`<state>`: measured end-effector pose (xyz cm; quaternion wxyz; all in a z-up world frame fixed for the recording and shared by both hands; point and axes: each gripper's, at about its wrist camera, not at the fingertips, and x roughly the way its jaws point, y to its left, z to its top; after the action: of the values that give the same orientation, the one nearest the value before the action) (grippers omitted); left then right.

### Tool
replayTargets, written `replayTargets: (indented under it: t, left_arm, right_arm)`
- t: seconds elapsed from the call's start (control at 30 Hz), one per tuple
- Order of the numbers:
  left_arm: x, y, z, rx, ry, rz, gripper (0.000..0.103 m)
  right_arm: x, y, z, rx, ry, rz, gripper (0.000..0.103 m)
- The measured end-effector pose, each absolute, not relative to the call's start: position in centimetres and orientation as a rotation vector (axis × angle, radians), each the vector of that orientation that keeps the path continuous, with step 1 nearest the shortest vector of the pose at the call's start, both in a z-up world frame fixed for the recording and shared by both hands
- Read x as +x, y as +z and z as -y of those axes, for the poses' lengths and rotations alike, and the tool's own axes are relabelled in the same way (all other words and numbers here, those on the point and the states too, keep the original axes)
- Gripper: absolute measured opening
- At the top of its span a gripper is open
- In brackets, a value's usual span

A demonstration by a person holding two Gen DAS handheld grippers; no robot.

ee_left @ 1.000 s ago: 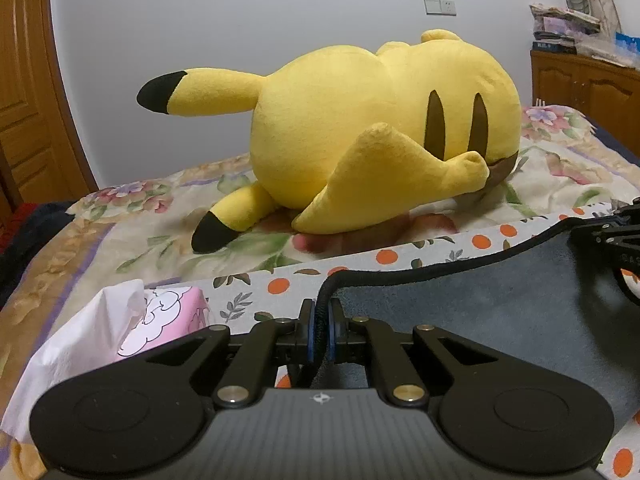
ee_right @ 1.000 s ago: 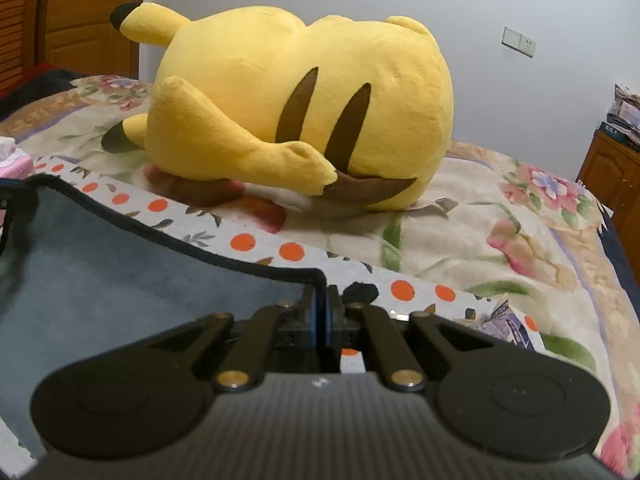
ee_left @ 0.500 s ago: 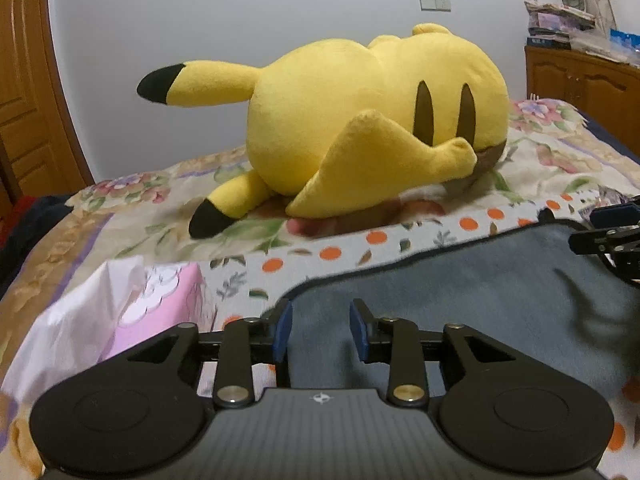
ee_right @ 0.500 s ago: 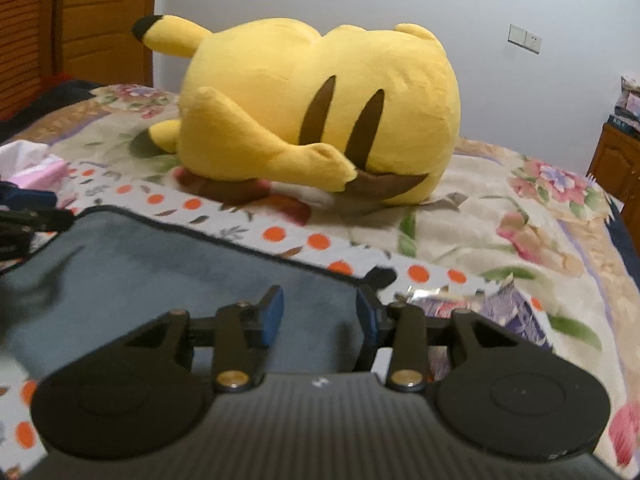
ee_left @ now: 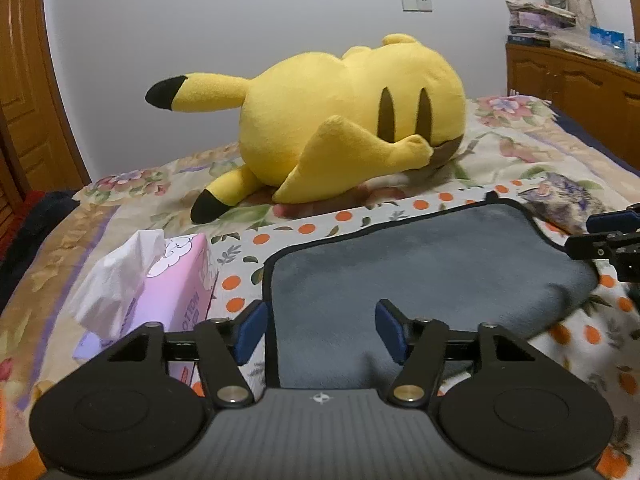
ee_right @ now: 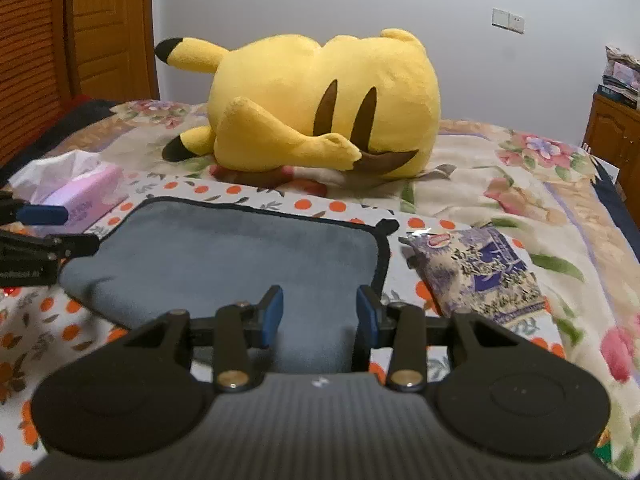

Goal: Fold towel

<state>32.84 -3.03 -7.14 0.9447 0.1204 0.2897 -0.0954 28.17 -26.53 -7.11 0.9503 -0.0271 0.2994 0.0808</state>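
Note:
A grey towel [ee_left: 424, 268] with a black hem lies folded over on an orange-dotted white cloth [ee_left: 304, 228] on the bed; it also shows in the right wrist view [ee_right: 240, 256]. My left gripper [ee_left: 320, 332] is open and empty, its blue pads straddling the towel's near left part just above it. My right gripper [ee_right: 318, 318] is open and empty over the towel's near right part. Each gripper shows at the edge of the other's view: the right one [ee_left: 608, 232] and the left one [ee_right: 36, 232].
A big yellow plush toy [ee_left: 344, 128] lies behind the towel. A pink tissue box [ee_left: 168, 292] stands left of the towel. A purple snack packet [ee_right: 480, 272] lies right of it. Wooden cabinets [ee_left: 580, 80] stand at the far right.
Both grippers let go of the towel's far corners, opened wide and pulled back toward me. The towel's upper layer now rests flat on the lower one.

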Motion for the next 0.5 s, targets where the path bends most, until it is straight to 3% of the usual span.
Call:
replayTargets:
  t: [0.5]
  left_arm:
    - [25.0,-2.1,3.6,0.241,-0.222,-0.584,0.077]
  right_arm:
    - [20.6,-3.7,27.2,-0.020,0.164,-0.596,0.043]
